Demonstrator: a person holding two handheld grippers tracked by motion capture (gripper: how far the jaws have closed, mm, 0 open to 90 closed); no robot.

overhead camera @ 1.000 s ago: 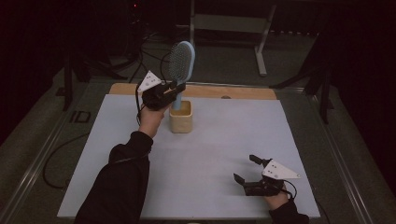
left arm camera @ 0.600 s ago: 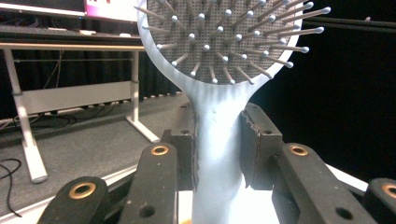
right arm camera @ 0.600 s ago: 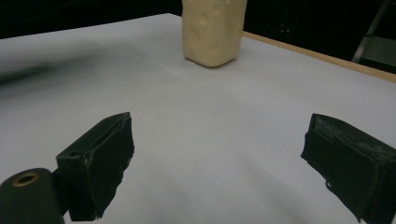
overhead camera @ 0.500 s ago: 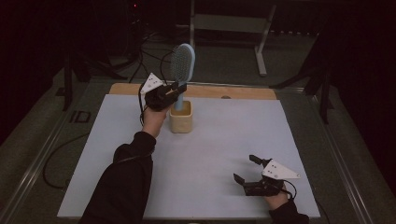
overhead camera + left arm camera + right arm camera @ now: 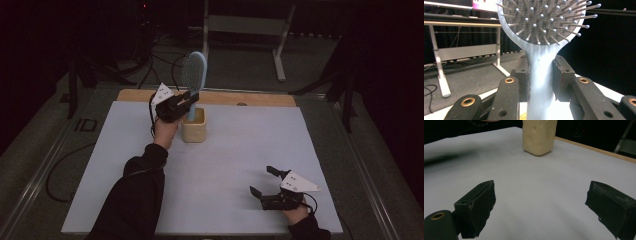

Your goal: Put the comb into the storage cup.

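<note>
The left gripper [image 5: 189,100] was clamped on the handle of a light blue paddle hairbrush [image 5: 193,80], both pads pressed against the handle just below the bristled head. The brush stood upright above the gripper, its head rising over the jaws and its lower end reaching down into the cream-coloured holder cup [image 5: 193,127] directly beneath the grip. In the left gripper view the hairbrush [image 5: 541,62] handle ran straight up between the two jaws, with the ball-tipped bristles facing the camera. The right gripper [image 5: 264,182] rested low on the white table mat [image 5: 240,150] well away from the cup, its jaws spread wide with nothing between them. From the right gripper view the holder cup [image 5: 538,136] stood far ahead of the jaws.
</note>
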